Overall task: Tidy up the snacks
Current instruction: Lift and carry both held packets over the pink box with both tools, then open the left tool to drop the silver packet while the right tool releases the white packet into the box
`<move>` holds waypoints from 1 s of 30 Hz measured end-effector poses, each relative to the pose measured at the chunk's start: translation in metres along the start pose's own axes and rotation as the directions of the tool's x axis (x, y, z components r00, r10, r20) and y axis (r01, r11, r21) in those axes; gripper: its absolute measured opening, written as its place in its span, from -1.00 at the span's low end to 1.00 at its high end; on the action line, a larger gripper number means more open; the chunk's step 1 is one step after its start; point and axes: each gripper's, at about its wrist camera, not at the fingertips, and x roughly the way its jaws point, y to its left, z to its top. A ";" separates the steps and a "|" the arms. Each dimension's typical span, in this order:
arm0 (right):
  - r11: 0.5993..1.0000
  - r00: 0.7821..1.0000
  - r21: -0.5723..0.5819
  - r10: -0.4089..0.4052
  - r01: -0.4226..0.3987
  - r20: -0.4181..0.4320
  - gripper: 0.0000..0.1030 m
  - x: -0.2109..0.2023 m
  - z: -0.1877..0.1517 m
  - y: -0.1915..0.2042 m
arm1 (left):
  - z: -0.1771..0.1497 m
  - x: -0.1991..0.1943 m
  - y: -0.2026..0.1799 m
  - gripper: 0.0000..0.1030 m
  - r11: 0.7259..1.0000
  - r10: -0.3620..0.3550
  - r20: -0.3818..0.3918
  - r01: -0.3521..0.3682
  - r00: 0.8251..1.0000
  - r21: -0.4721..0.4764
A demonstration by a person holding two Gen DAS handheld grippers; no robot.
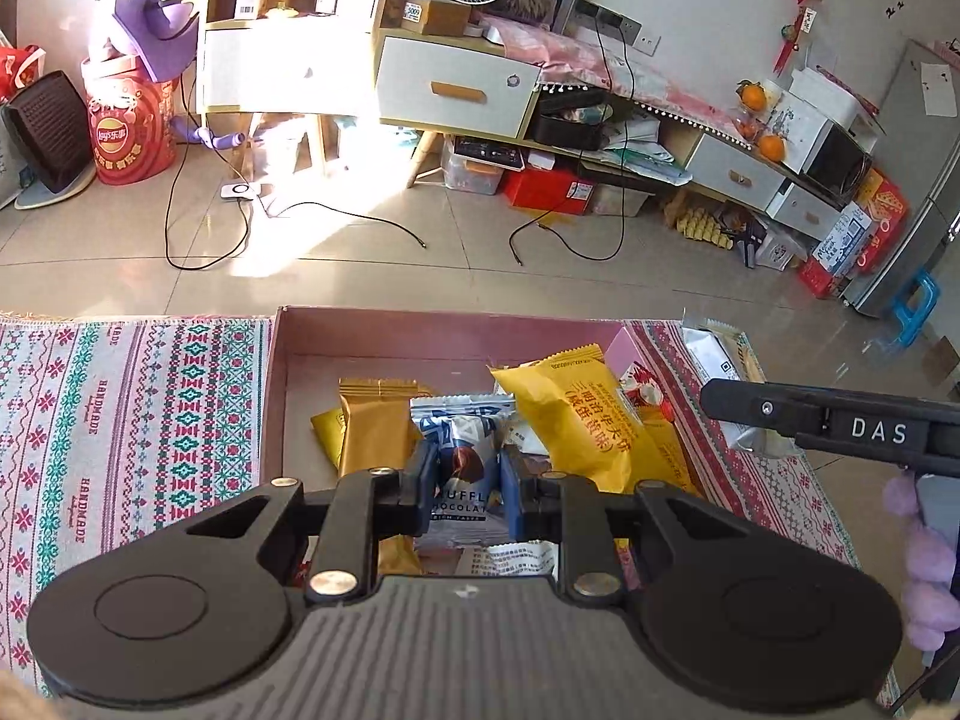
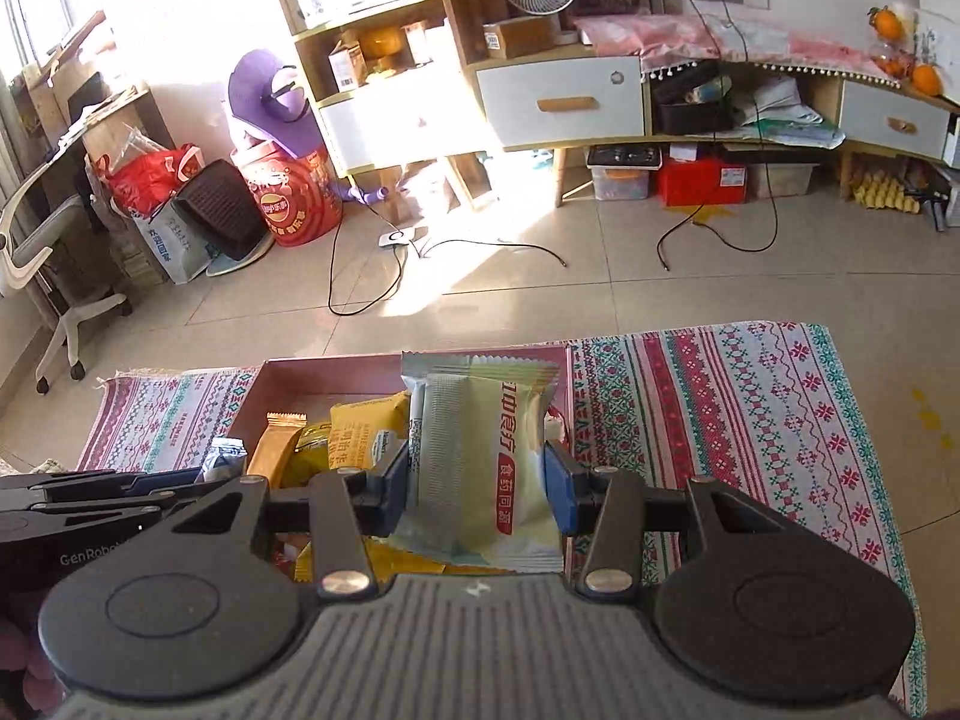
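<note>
Snacks fill a pink box [image 1: 282,396] on a patterned cloth [image 1: 120,420]. Above the box, the left gripper [image 1: 462,480] pinches a blue chocolate packet [image 1: 459,450], while the right gripper [image 2: 477,474] clamps a pale green packet [image 2: 480,456] beside it

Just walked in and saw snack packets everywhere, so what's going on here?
A person is sorting snacks with hand-held tongs, one in each hand. The left tongs are shut on a blue and white chocolate packet, and the right tongs grip a pale green packet. Both are held over the pink box, which sits on a patterned cloth and already holds yellow packets and gold packets.
</note>
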 end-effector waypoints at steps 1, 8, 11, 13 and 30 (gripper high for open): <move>1.000 1.000 0.009 0.002 -0.002 -0.004 -0.18 0.003 0.002 -0.002 | 0.003 0.006 0.000 -0.47 1.000 0.001 -0.003 -0.001 1.000 -0.004; 0.999 0.999 0.030 -0.024 0.026 -0.046 -0.17 0.035 0.009 -0.009 | 0.028 0.041 0.001 -0.47 0.999 0.019 -0.022 -0.020 1.000 -0.040; 0.999 0.997 0.025 -0.020 0.022 -0.075 -0.17 0.045 0.009 -0.007 | 0.033 0.051 0.002 -0.46 0.998 0.036 -0.047 -0.038 0.998 -0.046; 1.000 0.996 0.015 -0.005 0.006 -0.088 -0.17 0.048 0.009 -0.003 | 0.035 0.057 0.003 -0.46 0.997 0.053 -0.074 -0.056 0.996 -0.047; 1.000 0.997 0.022 -0.015 0.017 -0.069 0.31 0.041 0.021 -0.001 | 0.041 0.051 0.010 0.16 0.994 0.082 -0.068 -0.086 0.994 -0.068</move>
